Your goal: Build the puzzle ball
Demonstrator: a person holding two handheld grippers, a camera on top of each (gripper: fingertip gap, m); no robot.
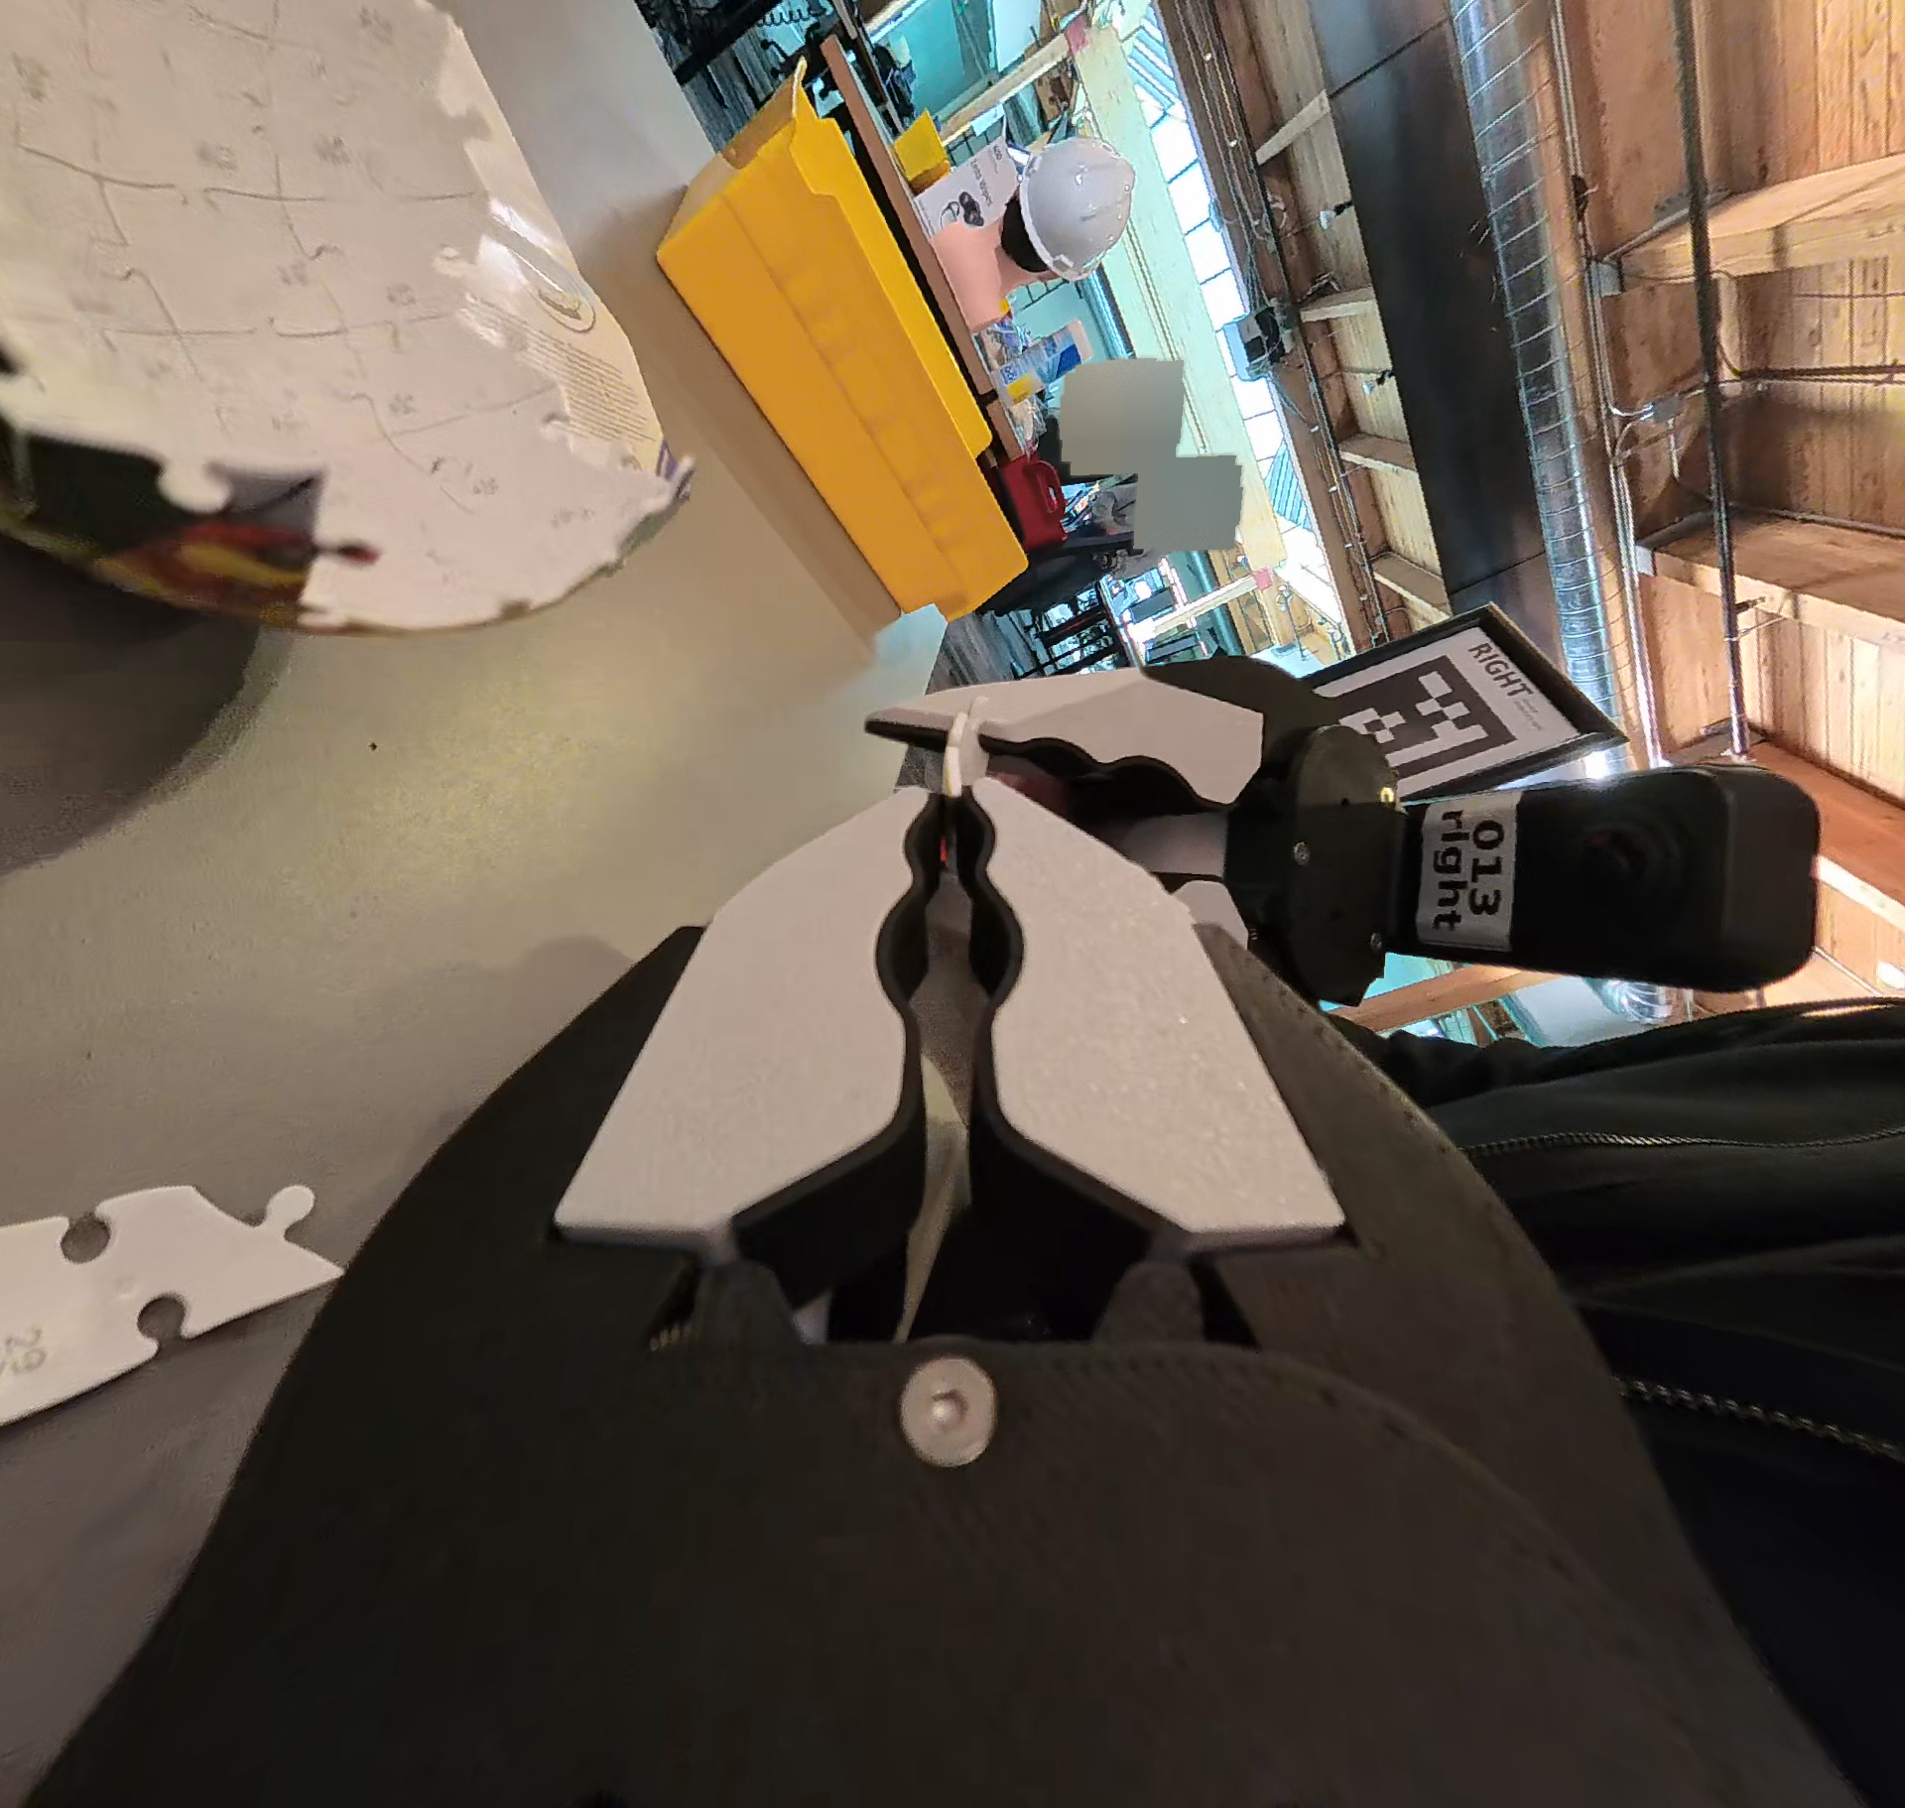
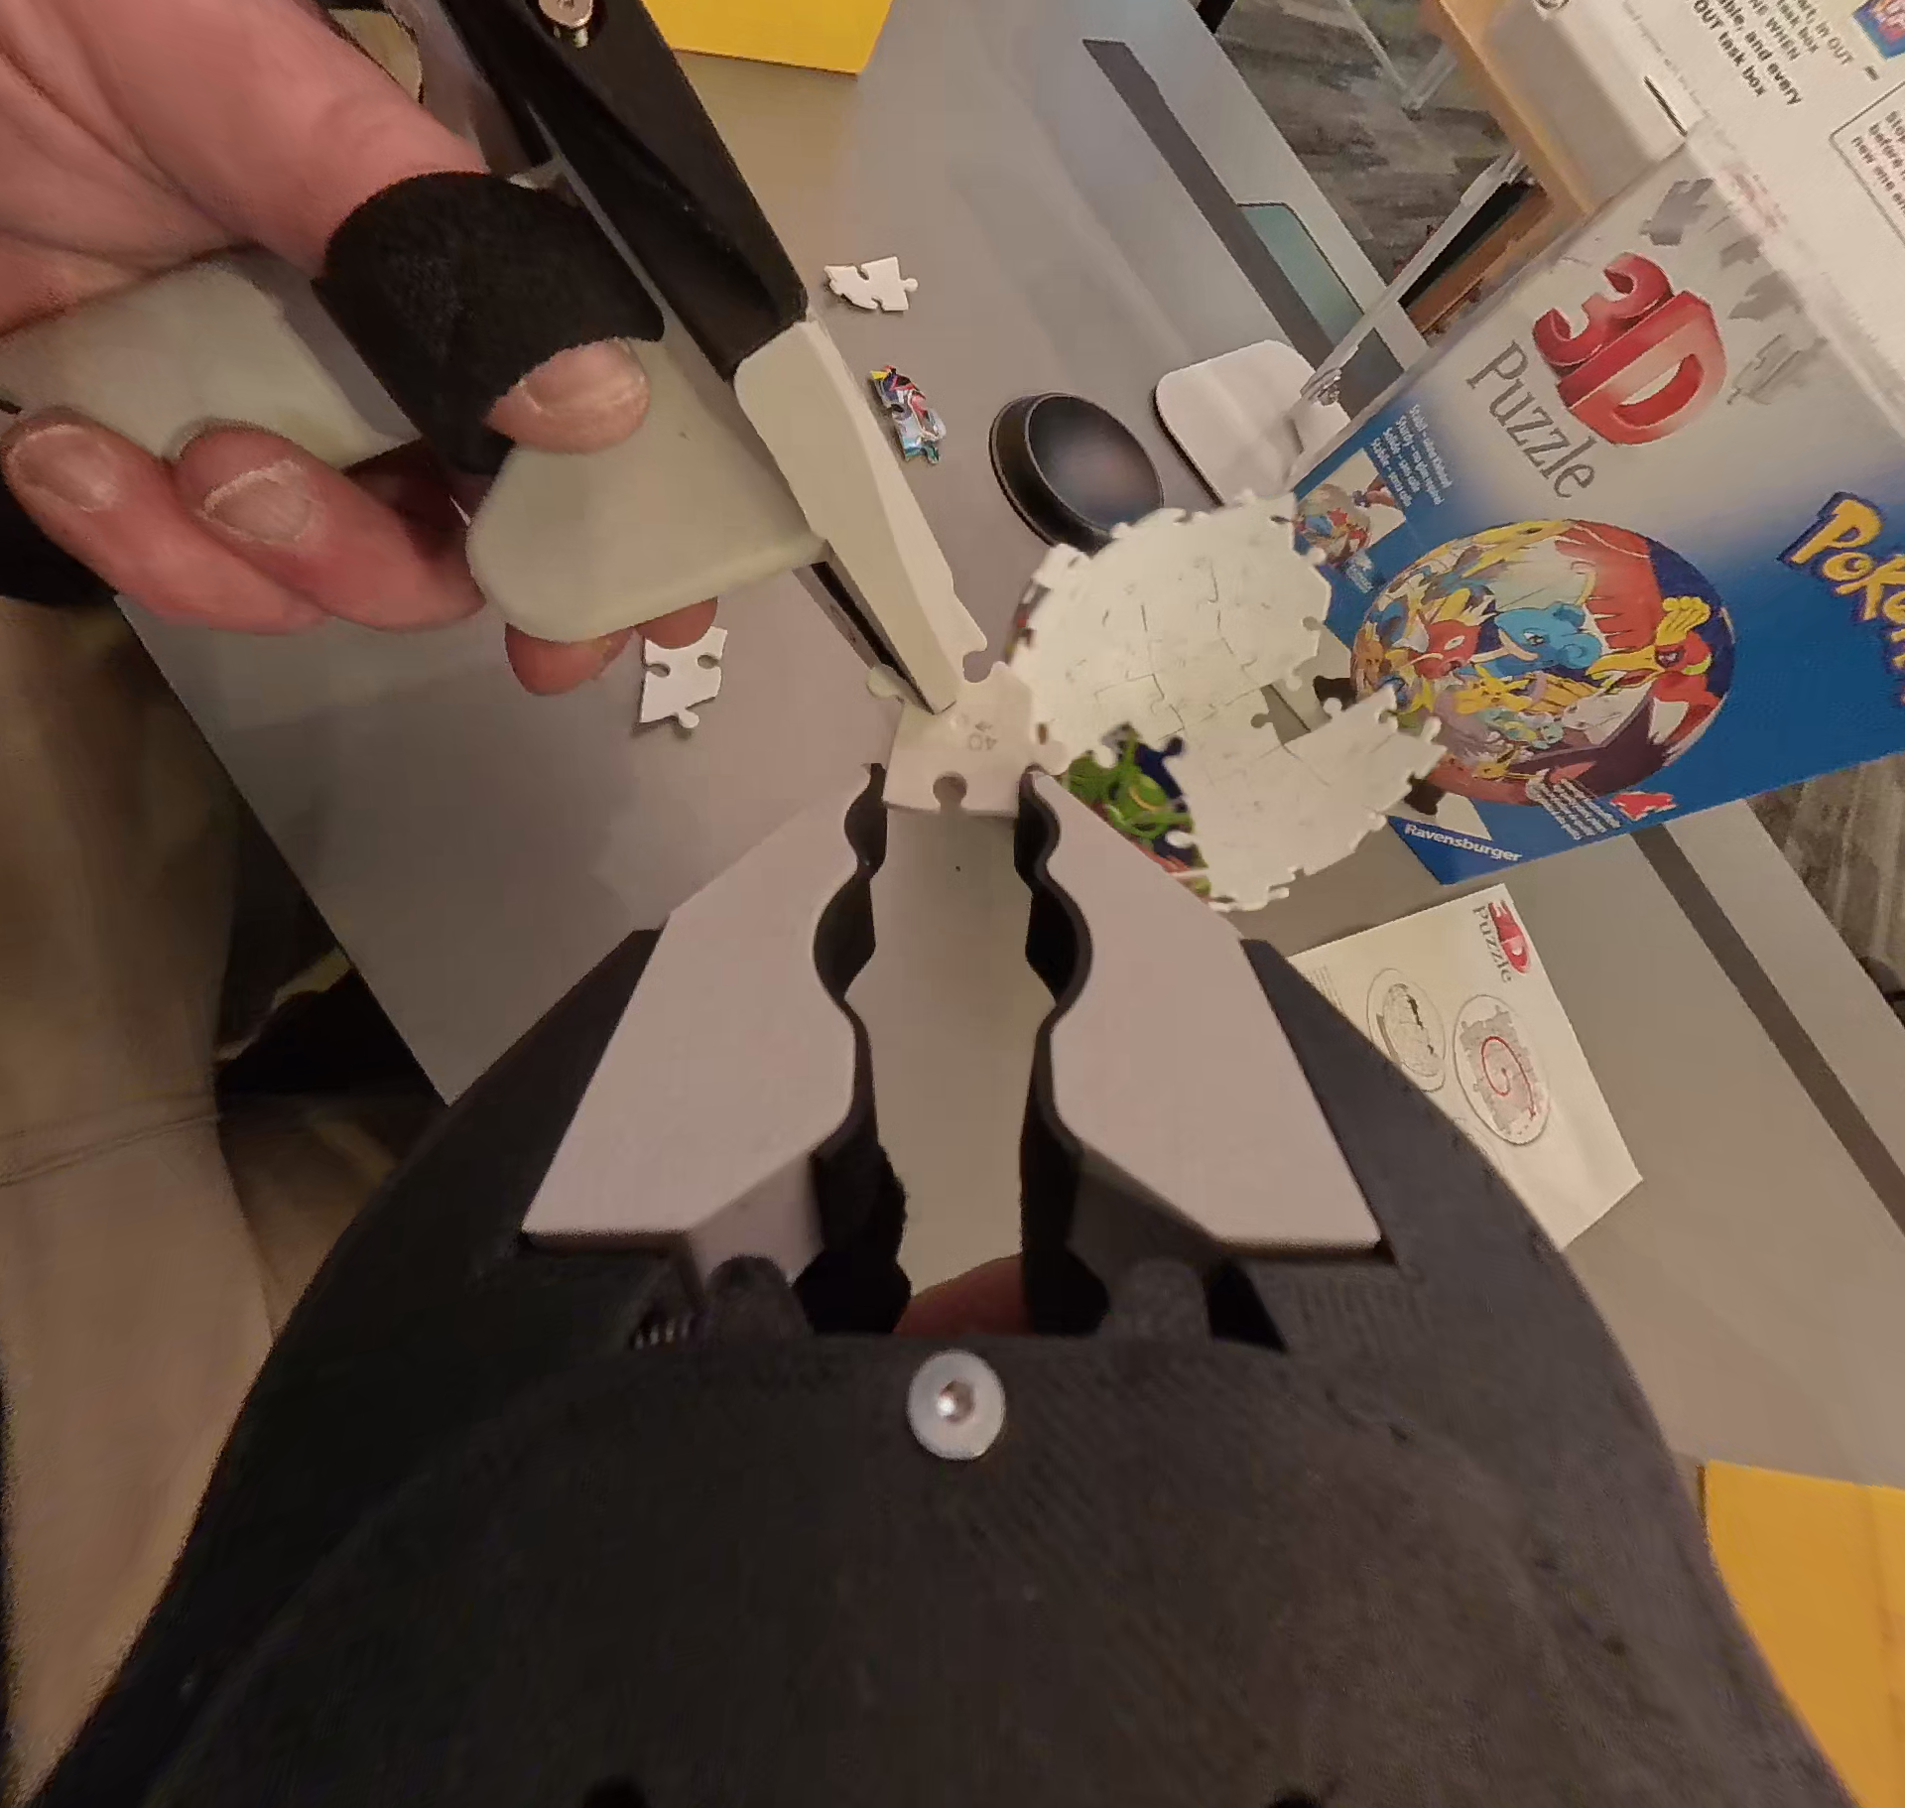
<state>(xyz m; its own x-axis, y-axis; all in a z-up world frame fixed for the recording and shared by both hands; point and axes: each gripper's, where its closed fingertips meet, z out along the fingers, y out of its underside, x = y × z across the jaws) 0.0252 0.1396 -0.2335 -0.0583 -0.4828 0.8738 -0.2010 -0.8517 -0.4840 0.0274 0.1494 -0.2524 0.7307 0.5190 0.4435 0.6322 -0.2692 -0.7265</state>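
Grippers meet mid-frame: left gripper (image 1: 954,815) pinches a white puzzle piece (image 2: 964,743) edge-on, while right gripper (image 2: 954,795) stands parted with that piece at its tips; the half-built puzzle ball (image 2: 1206,686) lies right of centre on the grey table (image 2: 412,810)

A grey table (image 2: 1031,161) stands in a workshop-like room with timber ceiling beams (image 1: 1752,212), a silver duct (image 1: 1526,336), bright windows (image 1: 1175,171) and patterned carpet (image 2: 1340,57).
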